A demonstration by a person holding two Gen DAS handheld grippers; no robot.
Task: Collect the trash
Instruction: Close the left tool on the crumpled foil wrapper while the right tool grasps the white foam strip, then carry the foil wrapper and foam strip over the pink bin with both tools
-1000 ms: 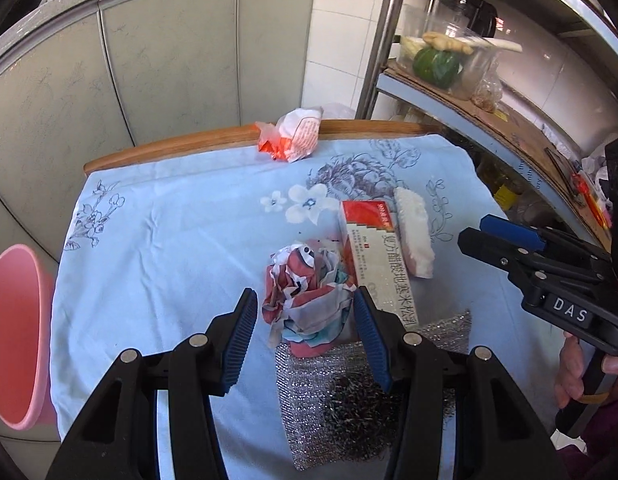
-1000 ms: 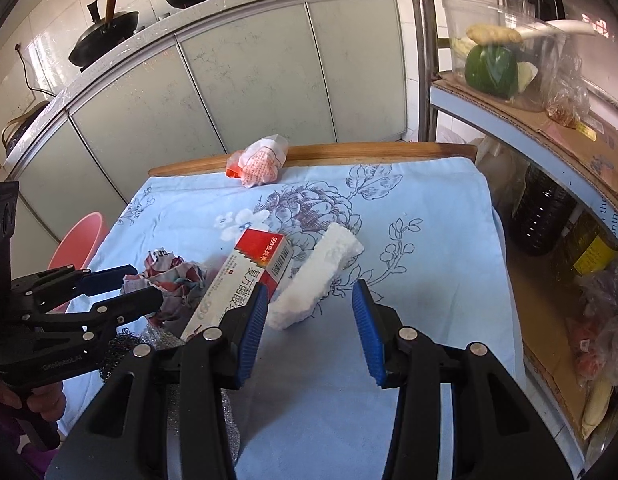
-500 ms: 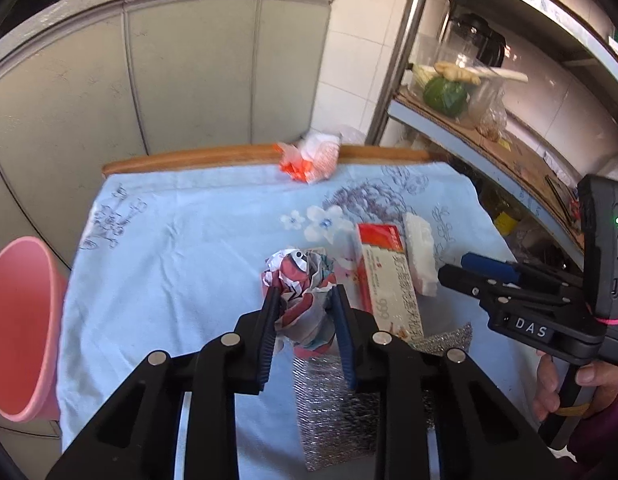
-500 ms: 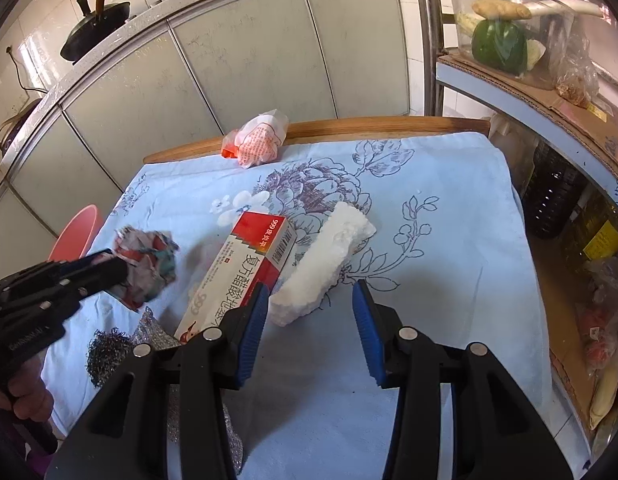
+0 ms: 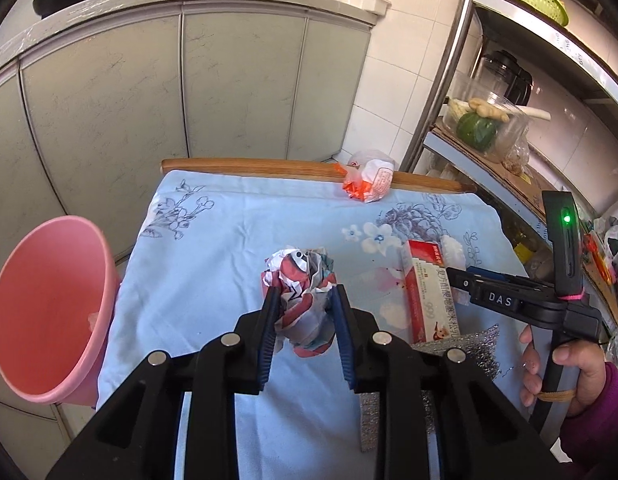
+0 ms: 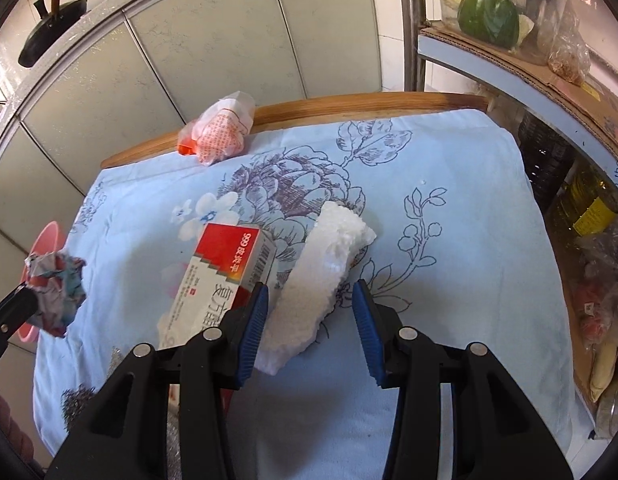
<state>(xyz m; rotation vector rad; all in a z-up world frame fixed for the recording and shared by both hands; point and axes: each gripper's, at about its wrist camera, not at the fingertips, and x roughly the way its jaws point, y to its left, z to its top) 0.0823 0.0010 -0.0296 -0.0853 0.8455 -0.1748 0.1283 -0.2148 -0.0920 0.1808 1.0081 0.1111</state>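
I am holding the crumpled paper ball (image 5: 303, 300) in my left gripper (image 5: 305, 312), its jaws pinching the ball from both sides, lifted clear of the blue floral tabletop (image 5: 213, 276) and near the pink bin (image 5: 49, 312). My right gripper (image 6: 309, 320) is hanging with its jaws partly open around the near end of the white foam block (image 6: 321, 280), not yet pressing it. The red-and-white box (image 6: 221, 272) is lying just beside the foam.

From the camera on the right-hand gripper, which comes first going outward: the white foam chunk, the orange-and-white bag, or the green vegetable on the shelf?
1. White foam chunk: between the right gripper jaws, untouched.
2. Orange-and-white bag: table's far edge, left.
3. Green vegetable: shelf, upper right, beyond the table.
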